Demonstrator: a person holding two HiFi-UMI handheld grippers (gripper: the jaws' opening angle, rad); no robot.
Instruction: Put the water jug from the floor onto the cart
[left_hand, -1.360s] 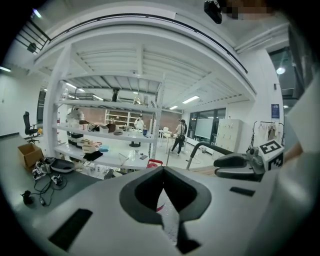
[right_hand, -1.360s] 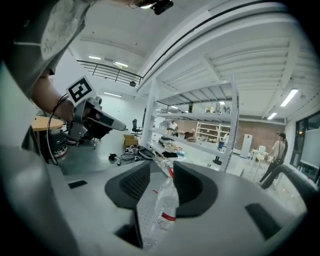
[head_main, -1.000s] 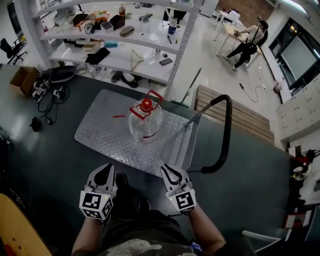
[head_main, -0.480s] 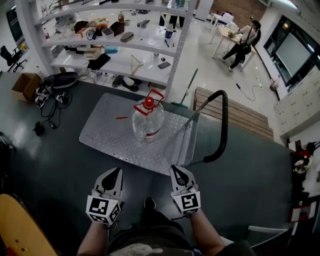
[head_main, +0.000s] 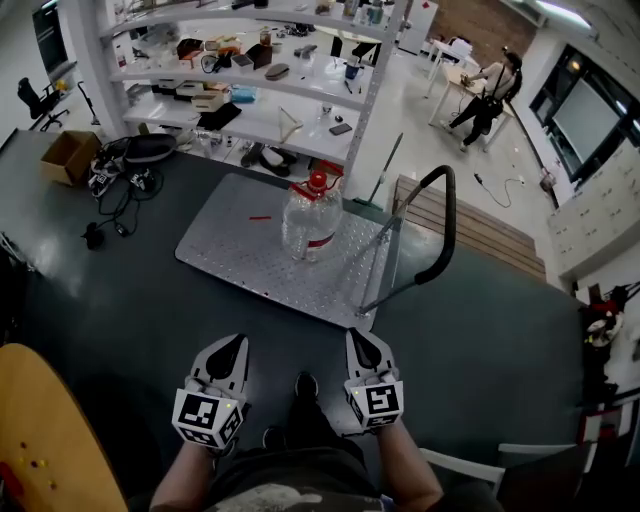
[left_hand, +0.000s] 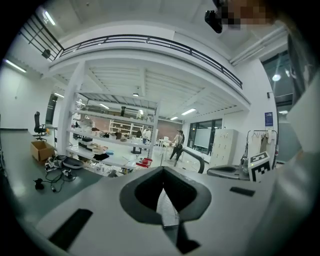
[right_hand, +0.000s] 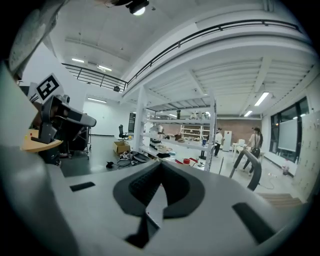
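Jug placement reads as done. The water jug (head_main: 312, 222) stands upright on the cart (head_main: 245, 262), in the far half of its metal deck, at about 12 o'clock from where I hold my tools. Its red cap is up and nothing touches it. The push handle (head_main: 441, 225) rises at about 2 o'clock from me.

Both tools hang low in front of my body, well apart from the cart, with dark floor (head_main: 120, 300) between. My left gripper (head_main: 232, 348), at 7 o'clock in the head view, has its jaws pressed together on nothing; its own view shows the tips meeting in a thin seam. My right gripper (head_main: 358, 340), at 5 o'clock, is clenched the same way and empty.

I judge the step in hand to be the stand-off after the set-down, not a carry. The next move calls for little: a check that the jug sits steady. For a nudge I'd have to step in close and unclench one tool first.
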